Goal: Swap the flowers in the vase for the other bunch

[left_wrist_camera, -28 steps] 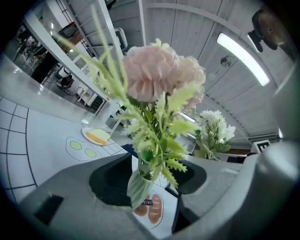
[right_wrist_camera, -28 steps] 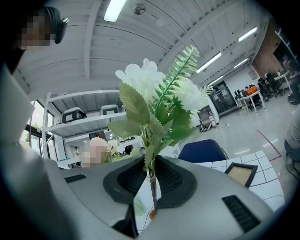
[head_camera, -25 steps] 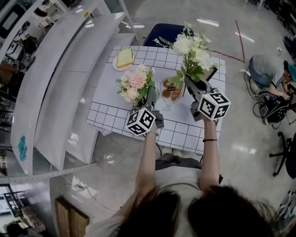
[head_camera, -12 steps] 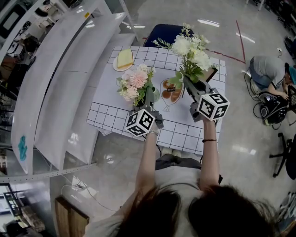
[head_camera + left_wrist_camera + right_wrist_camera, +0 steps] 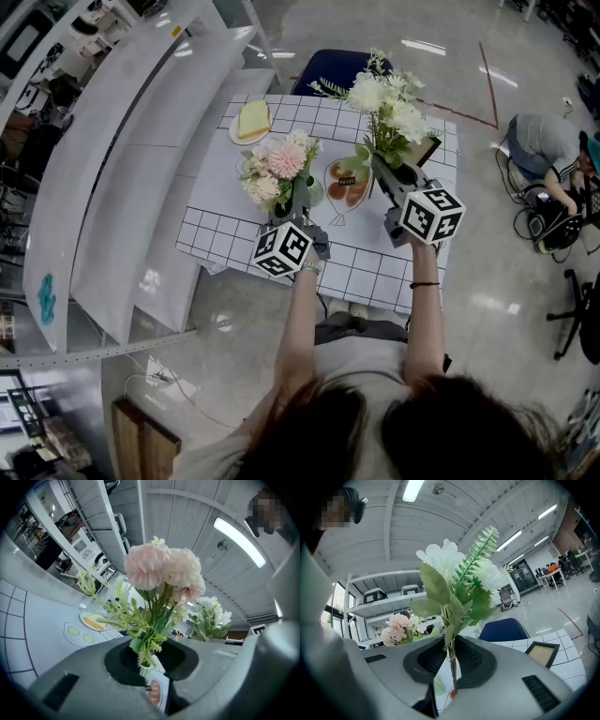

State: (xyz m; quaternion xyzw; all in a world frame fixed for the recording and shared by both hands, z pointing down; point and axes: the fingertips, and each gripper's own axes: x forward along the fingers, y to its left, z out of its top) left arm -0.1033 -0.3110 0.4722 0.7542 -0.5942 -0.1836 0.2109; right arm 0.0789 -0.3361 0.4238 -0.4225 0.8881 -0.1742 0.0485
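Note:
A pink flower bunch (image 5: 279,169) stands upright at the table's left middle, and its stems (image 5: 146,644) run down between the black pads of my left gripper (image 5: 300,204). Those jaws are closing and touch the leafy stems on both sides. A white flower bunch (image 5: 389,103) with green fern leaves rises at the right. My right gripper (image 5: 382,167) is shut on its thin stems (image 5: 451,653). Both grippers point level across the table, side by side. I cannot make out a vase in any view.
The table (image 5: 211,230) wears a white cloth with a black grid. On it are a plate with a bread slice (image 5: 251,119), a printed food picture (image 5: 348,181) and a small picture frame (image 5: 427,150). A blue chair (image 5: 328,64) stands behind; white shelves (image 5: 112,169) run along the left.
The pink bunch has shifted slightly up and to the right in the head view. The left gripper's cube has nudged a little; the right gripper and white bunch stayed put.

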